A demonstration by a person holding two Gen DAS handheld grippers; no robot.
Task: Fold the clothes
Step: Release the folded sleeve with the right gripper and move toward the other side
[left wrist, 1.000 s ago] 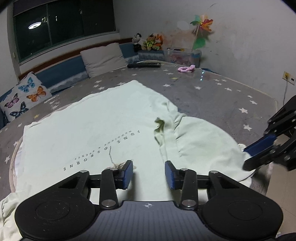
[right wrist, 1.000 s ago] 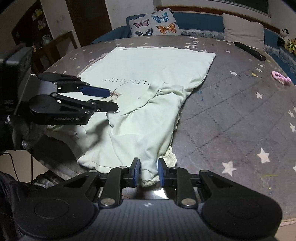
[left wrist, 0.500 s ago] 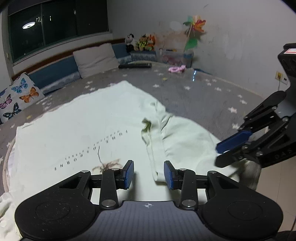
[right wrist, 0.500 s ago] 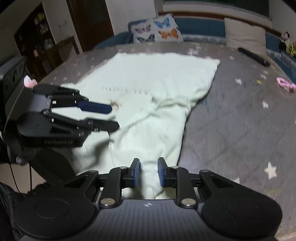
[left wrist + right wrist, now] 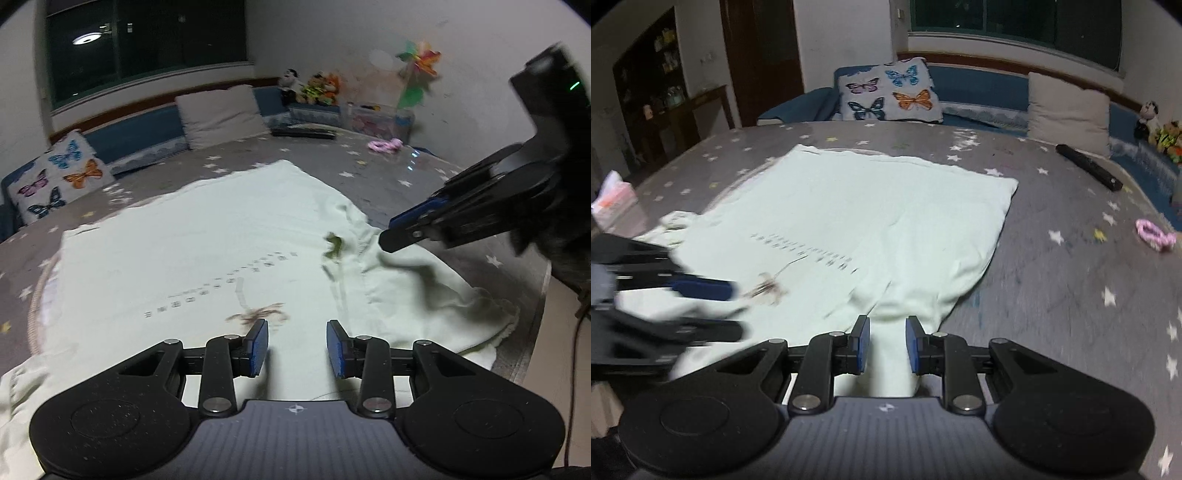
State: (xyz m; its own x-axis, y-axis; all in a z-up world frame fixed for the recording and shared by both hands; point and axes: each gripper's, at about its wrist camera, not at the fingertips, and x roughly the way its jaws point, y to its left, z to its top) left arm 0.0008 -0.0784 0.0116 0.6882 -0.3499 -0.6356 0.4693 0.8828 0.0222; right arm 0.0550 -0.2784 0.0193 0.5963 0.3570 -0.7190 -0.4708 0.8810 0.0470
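You are holding the pale green T-shirt's folded sleeve between the right hand-held gripper's narrowly parted pads while the left hand-held gripper is hovering open-jawed above the shirt on the star-patterned table, so a loose grip could be letting the fabric slide free.

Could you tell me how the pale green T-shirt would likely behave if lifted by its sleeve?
The pale green cotton T-shirt looks floppy: its sleeve already bunches in soft wrinkles by the right tongs. It probably drapes and trails, and seems light, lying thin on the star-patterned grey cover.
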